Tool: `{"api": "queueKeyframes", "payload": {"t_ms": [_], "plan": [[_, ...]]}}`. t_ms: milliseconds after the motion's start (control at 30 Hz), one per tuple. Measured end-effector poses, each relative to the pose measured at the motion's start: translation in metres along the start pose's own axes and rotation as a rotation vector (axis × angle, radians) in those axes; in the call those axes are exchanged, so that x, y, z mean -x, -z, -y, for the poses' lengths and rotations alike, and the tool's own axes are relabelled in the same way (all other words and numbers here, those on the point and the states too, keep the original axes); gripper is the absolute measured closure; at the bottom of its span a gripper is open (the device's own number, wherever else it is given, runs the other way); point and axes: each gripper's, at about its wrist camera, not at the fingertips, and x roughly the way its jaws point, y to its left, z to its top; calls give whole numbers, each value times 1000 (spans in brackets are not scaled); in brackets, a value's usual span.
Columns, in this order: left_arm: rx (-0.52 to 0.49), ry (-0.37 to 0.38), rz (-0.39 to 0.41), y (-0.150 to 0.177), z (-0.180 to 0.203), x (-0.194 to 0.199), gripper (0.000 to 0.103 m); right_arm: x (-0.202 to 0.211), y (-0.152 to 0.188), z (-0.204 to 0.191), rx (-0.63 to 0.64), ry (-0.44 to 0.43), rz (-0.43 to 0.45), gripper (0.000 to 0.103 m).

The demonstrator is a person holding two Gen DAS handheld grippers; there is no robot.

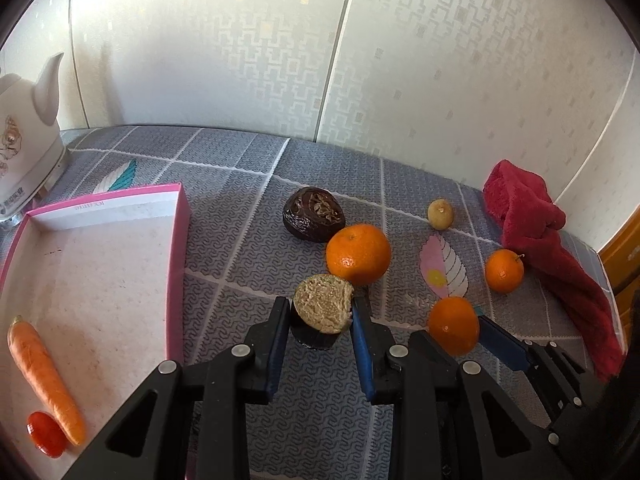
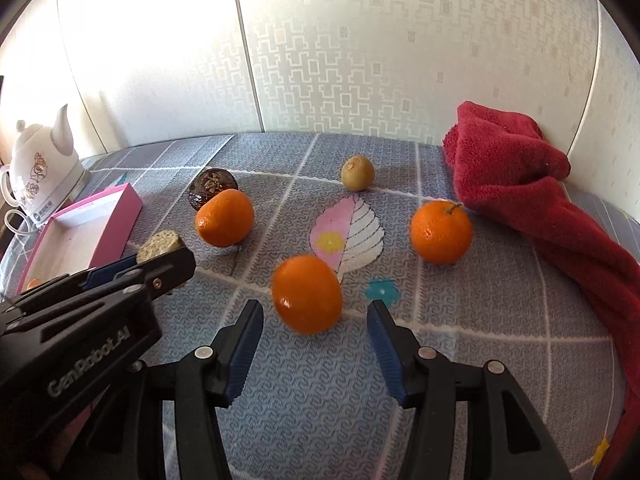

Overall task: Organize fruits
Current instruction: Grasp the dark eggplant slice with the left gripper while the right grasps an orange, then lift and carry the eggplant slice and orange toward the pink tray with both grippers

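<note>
while left gripper (image 2: 160, 258) grips halved fruit (image 1: 323, 309) | casing reads "genrobot.ai"

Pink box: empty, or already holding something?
Not empty. The pink box holds a carrot and a small red fruit near its front corner.

3 oranges (image 2: 441, 232), 2 dark fruit halves (image 1: 323, 309), 1 carrot (image 1: 46, 378), 1 pink box (image 1: 176, 264), 1 red towel (image 2: 520, 168)

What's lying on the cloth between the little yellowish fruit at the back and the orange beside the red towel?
Nothing: in the right wrist view only bare patterned cloth lies between the yellowish fruit and the orange near the red towel.
</note>
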Motion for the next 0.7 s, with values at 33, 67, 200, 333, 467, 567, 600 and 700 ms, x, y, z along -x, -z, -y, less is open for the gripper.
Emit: {"api": "queueKeyframes", "payload": {"t_ms": [33,67,200,333,467,567,600,700], "plan": [[1,0,-2,0,0,0,73,-3,-2,0,4,-4,1,48],[2,-1,-4,0,0,0,73,-5,-4,-1,14,-11,5,48],[4,-4,-3,0,-1,3,73,-6,-5,-6,56,-19,5,68],[2,0,-2,2,-1,10,73,0,0,-7,74,-41,-6,68],[2,3,-3,11,-2,20,73,9,8,-5,62,-76,-27,68],[-1,4,-9,21,-3,27,73,16,15,-2,48,-94,-43,68],[-2,6,-11,25,-3,30,73,19,18,-1,42,-102,-49,68],[-10,7,-17,37,-2,38,73,27,27,1,28,-119,-66,68]]}}
